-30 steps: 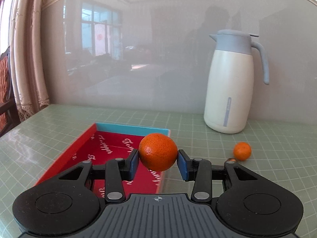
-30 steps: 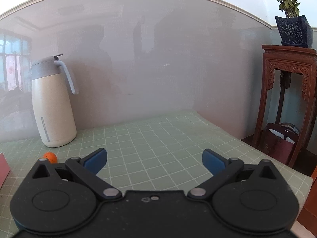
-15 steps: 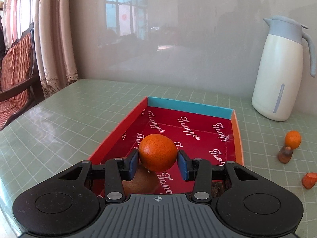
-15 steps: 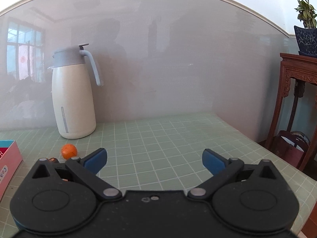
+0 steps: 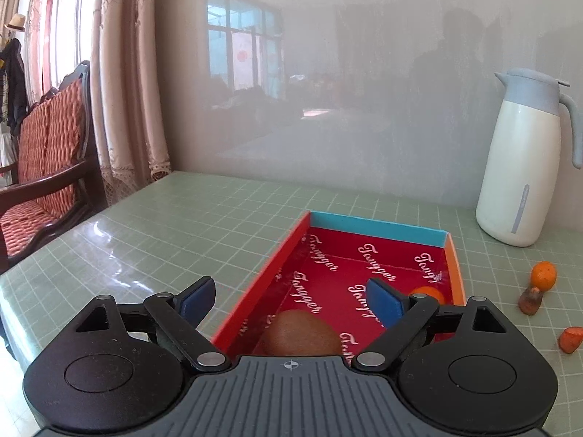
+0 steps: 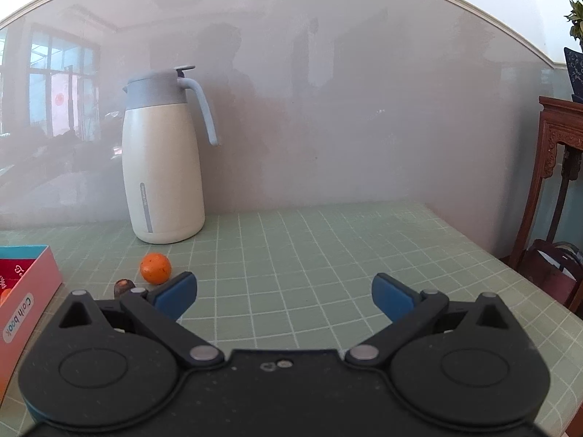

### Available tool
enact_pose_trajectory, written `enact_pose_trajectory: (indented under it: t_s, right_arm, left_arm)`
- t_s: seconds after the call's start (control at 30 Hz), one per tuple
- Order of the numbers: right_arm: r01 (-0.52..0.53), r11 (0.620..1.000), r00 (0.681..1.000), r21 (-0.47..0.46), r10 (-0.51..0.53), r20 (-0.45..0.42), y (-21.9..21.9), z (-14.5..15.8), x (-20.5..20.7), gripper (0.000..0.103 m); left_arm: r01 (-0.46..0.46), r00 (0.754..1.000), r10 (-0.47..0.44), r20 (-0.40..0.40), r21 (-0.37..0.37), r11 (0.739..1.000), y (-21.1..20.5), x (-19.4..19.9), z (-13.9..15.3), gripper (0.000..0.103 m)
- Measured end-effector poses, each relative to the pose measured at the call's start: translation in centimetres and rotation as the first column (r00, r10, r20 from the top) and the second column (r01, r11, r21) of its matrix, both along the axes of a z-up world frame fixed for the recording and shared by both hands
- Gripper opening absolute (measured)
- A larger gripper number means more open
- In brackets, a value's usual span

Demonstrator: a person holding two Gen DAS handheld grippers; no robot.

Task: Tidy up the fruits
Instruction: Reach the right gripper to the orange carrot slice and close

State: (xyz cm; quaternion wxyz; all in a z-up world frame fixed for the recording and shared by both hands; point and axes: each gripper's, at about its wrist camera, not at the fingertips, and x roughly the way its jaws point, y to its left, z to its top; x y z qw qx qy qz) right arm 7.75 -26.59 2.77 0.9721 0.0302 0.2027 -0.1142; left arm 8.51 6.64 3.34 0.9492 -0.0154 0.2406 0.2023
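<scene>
A red box [image 5: 364, 266] with a blue far wall lies open on the green table. My left gripper [image 5: 291, 300] is open and empty above the box's near left part. An orange [image 5: 426, 293] lies in the box, partly hidden behind the right finger. A brown kiwi [image 5: 300, 335] lies in the box near my gripper. Right of the box, a small orange [image 5: 543, 274], a brown fruit piece [image 5: 531, 300] and an orange piece [image 5: 570, 339] lie on the table. My right gripper [image 6: 284, 293] is open and empty, with the small orange [image 6: 155, 268] to its front left.
A white thermos jug [image 5: 521, 160] with a grey lid stands by the wall; it also shows in the right wrist view [image 6: 162, 156]. A cushioned wooden chair [image 5: 43, 167] stands left of the table. A carved wooden stand [image 6: 557, 167] stands beyond the table's right edge.
My left gripper opened and let go of the orange, which now lies in the red box. The left gripper shifted left. The right gripper turned left toward the jug and small orange.
</scene>
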Motion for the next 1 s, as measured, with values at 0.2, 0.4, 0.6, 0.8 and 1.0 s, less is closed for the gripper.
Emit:
enact_pose_trajectory:
  t_s: [0.2, 0.4, 0.6, 0.8, 1.0]
  right_arm:
    - [-0.058, 0.998, 0.998, -0.007, 0.058, -0.020, 1.6, -0.4, 0.5, 0.103]
    - [-0.140, 0.990, 0.989, 0.023, 0.141, -0.050, 3.6, -1.0, 1.7, 0.103]
    - [-0.218, 0.969, 0.966, 0.120, 0.232, -0.118, 5.0, -2.3, 3.3, 0.096]
    - [-0.200, 0.964, 0.960, 0.174, 0.228, -0.161, 5.7, -3.3, 5.1, 0.082]
    - [-0.168, 0.976, 0.957, 0.139, 0.195, -0.215, 6.4, -4.2, 6.7, 0.079]
  left_arm:
    - [-0.120, 0.992, 0.120, 0.037, -0.024, 0.993, 3.8, -3.3, 0.5, 0.090]
    - [-0.260, 0.963, 0.262, 0.072, -0.032, 0.965, 6.9, -5.9, 0.6, 0.091]
    - [-0.400, 0.909, 0.400, 0.114, -0.019, 0.916, 9.5, -8.1, 0.5, 0.101]
    - [-0.507, 0.851, 0.509, 0.131, -0.049, 0.860, 12.7, -10.0, 0.4, 0.103]
    - [-0.576, 0.805, 0.585, 0.097, -0.107, 0.811, 16.5, -11.3, -0.3, 0.103]
